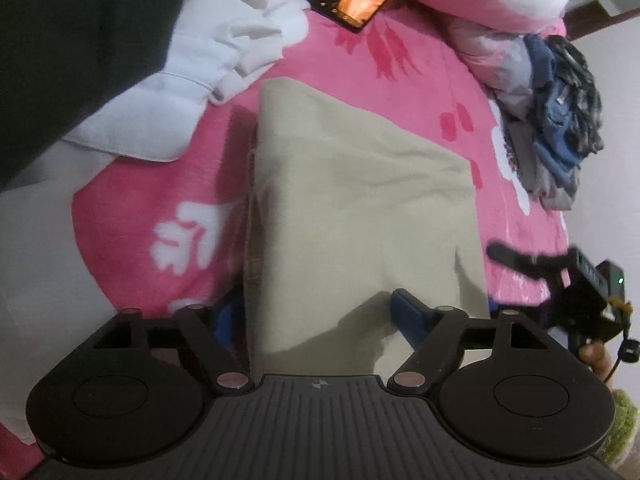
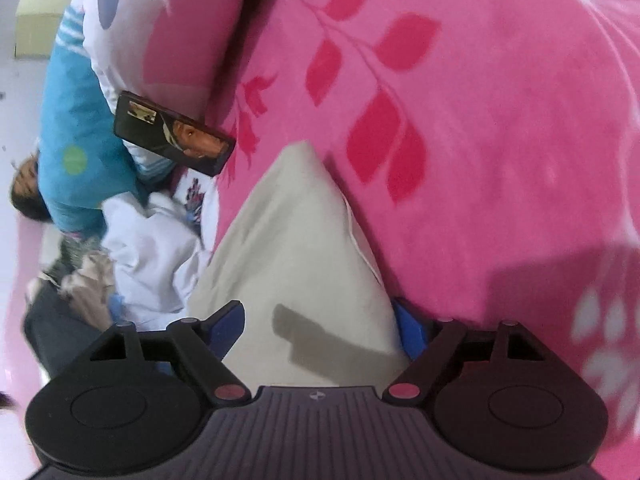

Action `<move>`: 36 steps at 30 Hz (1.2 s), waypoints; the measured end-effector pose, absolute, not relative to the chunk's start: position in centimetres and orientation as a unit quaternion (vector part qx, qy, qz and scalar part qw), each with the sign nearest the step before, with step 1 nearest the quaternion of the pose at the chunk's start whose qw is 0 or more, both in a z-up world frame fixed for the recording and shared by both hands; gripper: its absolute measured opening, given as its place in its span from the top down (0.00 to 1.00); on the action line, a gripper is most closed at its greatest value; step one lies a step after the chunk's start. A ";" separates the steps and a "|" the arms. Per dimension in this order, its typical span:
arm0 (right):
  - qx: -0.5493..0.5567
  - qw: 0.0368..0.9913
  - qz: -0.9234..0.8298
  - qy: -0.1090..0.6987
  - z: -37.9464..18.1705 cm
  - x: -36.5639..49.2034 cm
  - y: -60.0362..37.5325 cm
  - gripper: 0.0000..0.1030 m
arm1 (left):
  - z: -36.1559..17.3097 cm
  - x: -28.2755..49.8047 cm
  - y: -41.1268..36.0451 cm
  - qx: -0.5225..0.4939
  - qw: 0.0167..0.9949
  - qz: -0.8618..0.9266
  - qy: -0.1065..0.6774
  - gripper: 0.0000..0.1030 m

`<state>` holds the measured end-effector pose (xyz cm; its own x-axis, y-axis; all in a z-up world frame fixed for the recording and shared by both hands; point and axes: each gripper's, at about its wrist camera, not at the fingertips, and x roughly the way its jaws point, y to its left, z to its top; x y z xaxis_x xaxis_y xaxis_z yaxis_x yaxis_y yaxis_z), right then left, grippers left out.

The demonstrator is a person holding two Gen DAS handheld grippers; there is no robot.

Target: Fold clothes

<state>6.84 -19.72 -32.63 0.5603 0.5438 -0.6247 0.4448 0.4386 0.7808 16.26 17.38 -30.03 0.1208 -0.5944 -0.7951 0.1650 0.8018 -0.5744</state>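
Left wrist: your left gripper (image 1: 316, 312) stands released, wide over the smooth beige folded garment (image 1: 356, 200), centre frame on a fuzzy pink blanket (image 1: 400, 64).
Right wrist: your right gripper (image 2: 320, 320) is released astride the garment's tapering end, lower centre.

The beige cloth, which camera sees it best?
The left wrist view: the beige cloth lies nearly whole on the pink blanket, both long edges showing. The right wrist view shows only a narrowing piece of it, cut off below.
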 end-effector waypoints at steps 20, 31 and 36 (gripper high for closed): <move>0.549 0.653 0.121 0.508 -34.4 6.5 -18.7 0.34 | -31.3 15.4 18.0 -0.229 0.698 -0.308 0.605 0.18; 0.553 0.674 0.138 0.470 -32.6 7.3 -17.9 0.53 | -29.7 15.0 17.1 -0.245 0.694 -0.310 0.602 0.16; 0.541 0.690 0.122 0.465 -30.1 5.3 -18.1 0.56 | -28.4 13.5 16.7 -0.248 0.685 -0.325 0.603 0.16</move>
<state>5.28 -18.09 -30.11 0.5375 0.6714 -0.5102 0.3354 0.3850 0.8598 13.50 16.70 -28.43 0.0609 -0.7444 -0.6649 0.1471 0.6656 -0.7317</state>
